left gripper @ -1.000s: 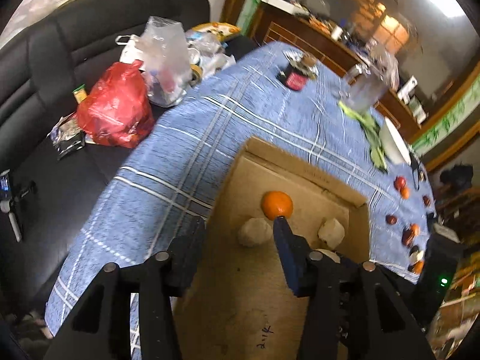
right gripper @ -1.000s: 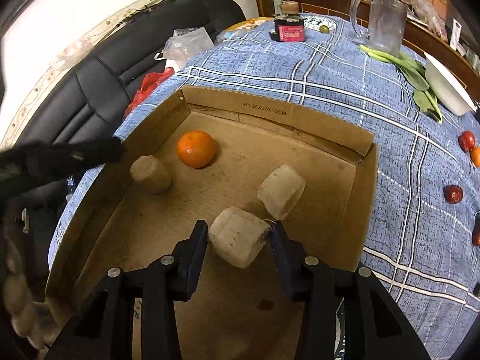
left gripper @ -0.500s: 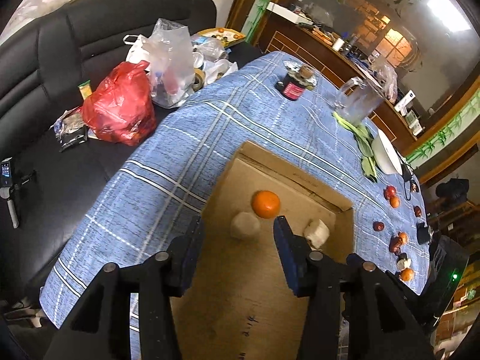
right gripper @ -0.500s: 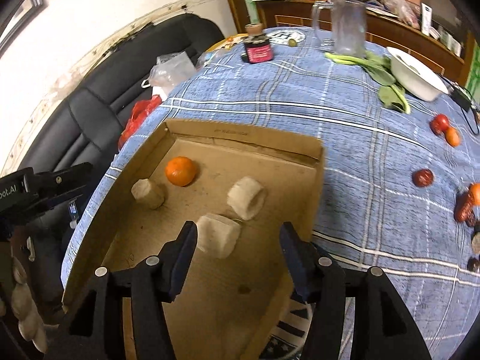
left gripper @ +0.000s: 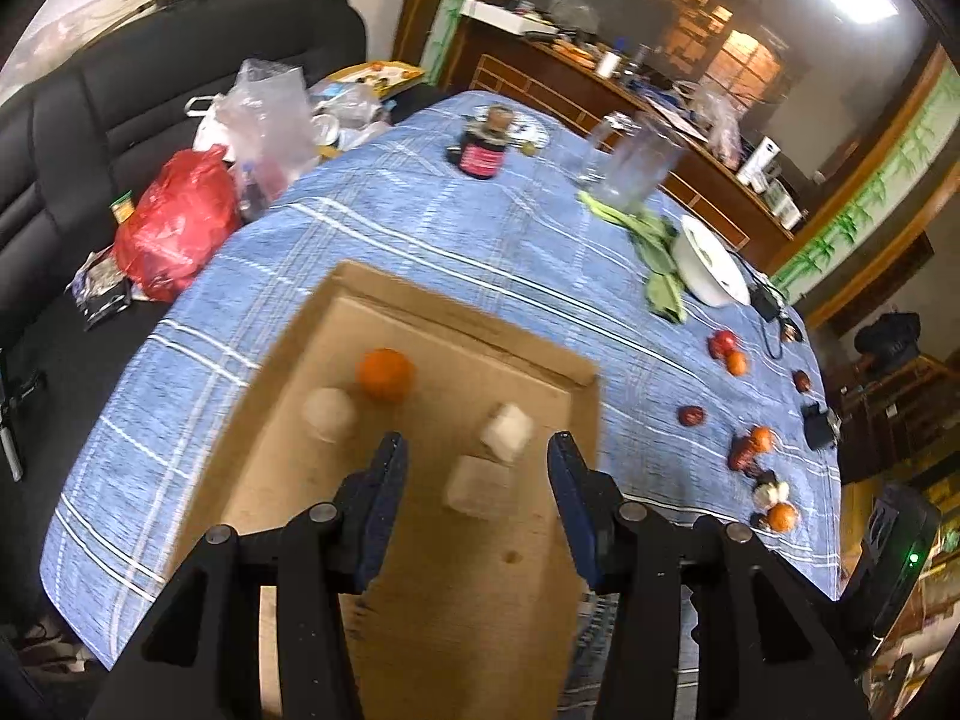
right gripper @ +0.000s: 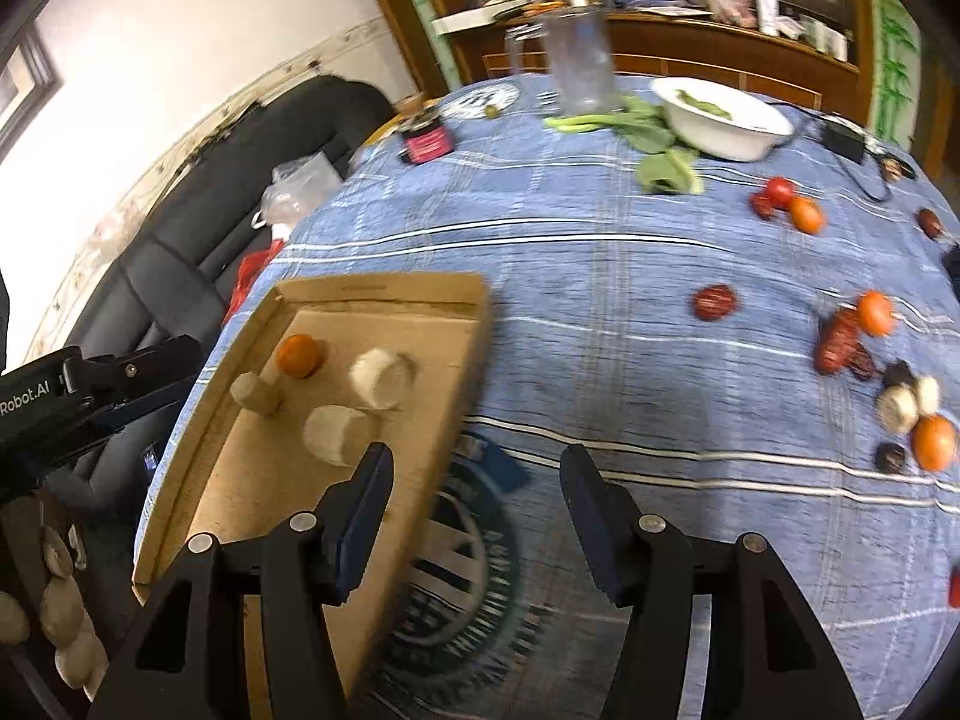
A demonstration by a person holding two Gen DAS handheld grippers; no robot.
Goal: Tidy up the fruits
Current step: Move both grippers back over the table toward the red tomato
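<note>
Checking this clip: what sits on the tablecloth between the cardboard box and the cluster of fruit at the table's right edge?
In the right wrist view, only one dark red fruit lies between the cardboard box and the fruit cluster; otherwise bare cloth.

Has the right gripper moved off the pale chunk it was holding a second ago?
Yes. The right gripper is open and has drawn up and rightward past the cardboard box edge; the pale chunk lies inside.

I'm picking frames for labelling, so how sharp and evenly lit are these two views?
Left wrist view: the box and its orange are smeared by motion blur, with ceiling-light glare at top right. Right wrist view: blur softens the loose fruit on the tablecloth, and the fisheye bends the table edge.
</note>
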